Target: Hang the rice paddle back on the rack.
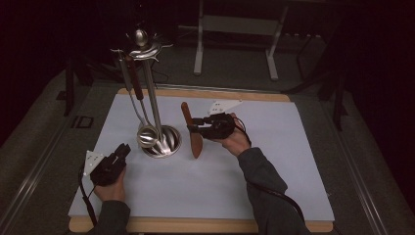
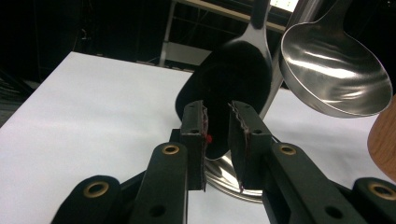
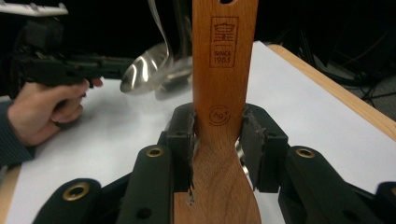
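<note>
One wooden spatula (image 1: 192, 129) stands nearly upright on the white bench (image 1: 274, 186), clamped at its neck between the jaws of the right hand-held gripper (image 1: 192, 126). Just beside it stands one metal utensil stand (image 1: 152, 98) with two utensils hanging from its top: a steel ladle (image 1: 146, 135) and a dark-handled one. The left hand-held gripper (image 1: 124, 149) rests near the stand's round base, jaws slightly apart, holding nothing.

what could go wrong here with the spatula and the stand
The right gripper pinches the wooden spatula only at its narrow neck, so it might twist or slip. Its blade hangs close to the stand's base and the hanging ladle; a swing could knock them. The left gripper, open, sits near the ladle too.
</note>
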### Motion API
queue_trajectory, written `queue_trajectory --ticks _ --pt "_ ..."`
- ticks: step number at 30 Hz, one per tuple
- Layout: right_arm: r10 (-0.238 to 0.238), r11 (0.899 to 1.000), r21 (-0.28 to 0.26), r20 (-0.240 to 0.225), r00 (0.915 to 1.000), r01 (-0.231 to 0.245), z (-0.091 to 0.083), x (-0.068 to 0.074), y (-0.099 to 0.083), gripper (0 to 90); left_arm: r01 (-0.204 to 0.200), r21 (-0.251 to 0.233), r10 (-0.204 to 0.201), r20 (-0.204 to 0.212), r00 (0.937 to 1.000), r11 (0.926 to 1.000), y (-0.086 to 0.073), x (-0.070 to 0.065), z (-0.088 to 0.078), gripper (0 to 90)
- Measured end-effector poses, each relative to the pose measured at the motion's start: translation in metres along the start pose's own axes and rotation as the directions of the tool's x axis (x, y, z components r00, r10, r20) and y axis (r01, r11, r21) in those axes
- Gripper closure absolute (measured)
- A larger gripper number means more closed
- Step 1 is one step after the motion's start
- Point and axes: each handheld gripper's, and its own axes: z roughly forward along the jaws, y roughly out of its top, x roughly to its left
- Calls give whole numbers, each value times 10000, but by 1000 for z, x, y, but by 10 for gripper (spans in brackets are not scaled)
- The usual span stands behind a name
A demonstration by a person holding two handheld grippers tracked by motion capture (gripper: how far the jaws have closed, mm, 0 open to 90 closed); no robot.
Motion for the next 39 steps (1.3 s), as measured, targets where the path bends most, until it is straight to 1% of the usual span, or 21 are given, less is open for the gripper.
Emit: queue_trajectory --ticks 7,13,21,28,39 --pt "23 9996 -281 -210 9998 -29 -4 0 5 659 2 -8 -2 -11 10000 10000 0 0 0 763" --pt "42 9989 -475 -268 9996 -54 -8 1 10 659 10 -28 -10 -16 10000 10000 0 0 0 761" --pt "1 9984 -558 -249 9997 -15 -11 2 15 659 24 -42 -24 -19 10000 10000 0 0 -1 760" --pt "-19 9973 -737 -221 9998 3 -17 2 21 659 32 -52 -32 -20 10000 10000 0 0 -1 761" --pt "-161 9973 -714 -71 9998 156 -20 3 34 659 37 -56 -37 -16 10000 10000 0 1 -1 760"
